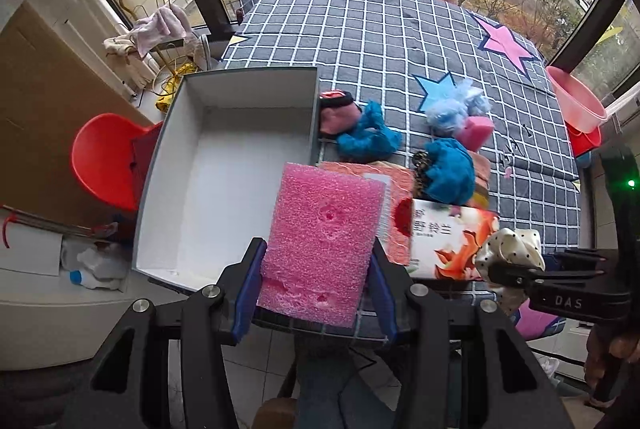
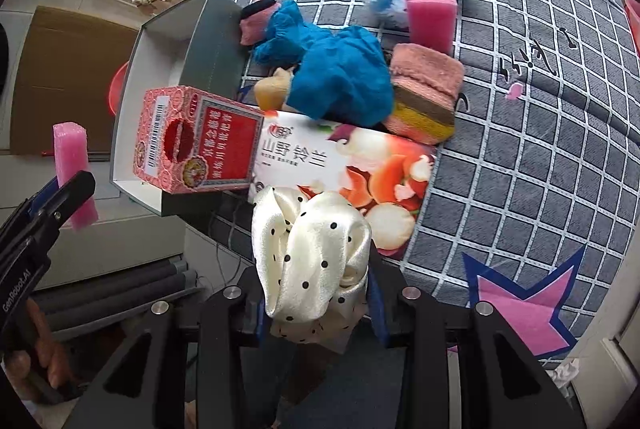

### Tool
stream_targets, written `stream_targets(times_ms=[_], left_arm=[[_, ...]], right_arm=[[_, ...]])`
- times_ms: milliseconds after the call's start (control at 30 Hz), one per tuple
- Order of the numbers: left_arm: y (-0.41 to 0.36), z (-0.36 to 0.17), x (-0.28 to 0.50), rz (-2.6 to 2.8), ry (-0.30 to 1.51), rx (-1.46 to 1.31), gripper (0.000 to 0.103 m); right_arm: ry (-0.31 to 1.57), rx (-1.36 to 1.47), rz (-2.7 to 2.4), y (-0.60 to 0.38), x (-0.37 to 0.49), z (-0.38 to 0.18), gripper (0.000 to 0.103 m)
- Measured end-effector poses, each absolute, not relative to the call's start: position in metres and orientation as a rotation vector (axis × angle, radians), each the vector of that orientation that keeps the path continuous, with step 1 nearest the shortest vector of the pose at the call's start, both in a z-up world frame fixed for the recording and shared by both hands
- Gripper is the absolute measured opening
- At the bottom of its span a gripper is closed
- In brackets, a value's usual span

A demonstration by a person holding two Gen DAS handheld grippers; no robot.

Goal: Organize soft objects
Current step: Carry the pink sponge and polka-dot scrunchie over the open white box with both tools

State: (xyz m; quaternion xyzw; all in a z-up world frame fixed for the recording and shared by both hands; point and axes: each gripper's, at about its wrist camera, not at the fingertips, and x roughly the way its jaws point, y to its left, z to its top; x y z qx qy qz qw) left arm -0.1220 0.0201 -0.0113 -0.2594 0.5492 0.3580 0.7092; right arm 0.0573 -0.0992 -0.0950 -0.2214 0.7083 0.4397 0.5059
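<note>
Pink sponges (image 1: 320, 241) (image 2: 430, 19): 2
Cartons (image 2: 196, 141) (image 2: 344, 169): 2
Blue cloths (image 1: 368, 135) (image 1: 450, 165): 2
Open boxes (image 1: 160, 157): 1
Dotted scrunchies (image 2: 316, 253): 1

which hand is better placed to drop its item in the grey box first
Left, probably: its gripper holds the pink sponge right beside the open grey box; the right gripper with the scrunchie is farther off.

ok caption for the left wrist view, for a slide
Left claw grips a pink sponge beside the open grey box; soft items wait on the checked cloth.
</note>
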Motion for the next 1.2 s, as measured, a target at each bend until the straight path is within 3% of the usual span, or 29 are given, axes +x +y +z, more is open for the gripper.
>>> stream_targets(times_ms=[567, 1200], left_arm=[[0.101, -0.047, -0.175, 0.665, 1.217, -0.602, 0.053], [0.143, -0.082, -0.234, 0.734, 1.207, -0.731, 0.053]], right_arm=[[1.65, -0.57, 1.047, -0.04, -0.033, -0.053, 0.039], [1.597, -0.75, 1.117, 0.068, -0.089, -0.057, 0.039]])
